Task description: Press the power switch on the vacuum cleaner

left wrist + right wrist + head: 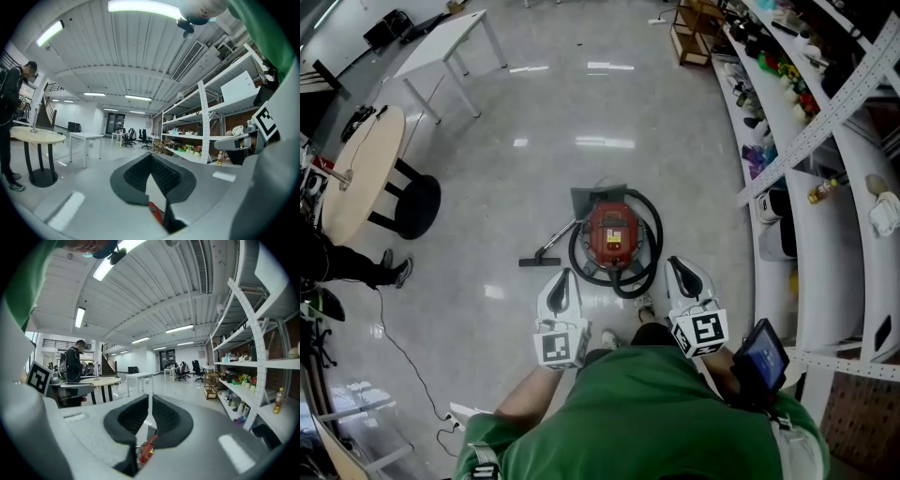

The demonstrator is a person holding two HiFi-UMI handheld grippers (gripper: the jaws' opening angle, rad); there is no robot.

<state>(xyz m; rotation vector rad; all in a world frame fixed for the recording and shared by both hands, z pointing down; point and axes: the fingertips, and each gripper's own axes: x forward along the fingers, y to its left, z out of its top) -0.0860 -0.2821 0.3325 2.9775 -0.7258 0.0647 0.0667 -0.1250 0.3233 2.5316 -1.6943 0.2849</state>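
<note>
Left gripper [565, 274]: jaws closed tip to tip, nothing held. Its own view confirms this: the black pads meet at the tips [151, 155], with only a red sliver of the vacuum cleaner [154, 209] showing low in the gap behind them.

Right gripper [673, 261]: same state, pads drawn together at the tips [150, 397] and empty. A red scrap of the vacuum [149, 448] shows below the pads.

Both grippers are held side by side, apart from each other and well above the floor [516, 112]. Their marker cubes [562, 345] are the part nearest the person's green top [647, 412]. A small screen [762, 358] sits behind and to the right of the right gripper.

Task object: the vacuum cleaner [612, 232] stands on the floor just ahead of the jaw tips, centred between the two grippers. Neither gripper touches it. It has a red body, and a black hose [654, 246] loops round it. The wand and floor nozzle [546, 253] lie ahead of the left gripper, pointing left. The power switch is too small to pick out.

Farther out:
- Far left of the left gripper is a round wooden table [358, 169], with a bystander in dark clothes [72, 364] beside it.
- Ahead and to the left is a white table [441, 47].
- Shelving [825, 187] holding assorted items runs along to the right of the right gripper.
</note>
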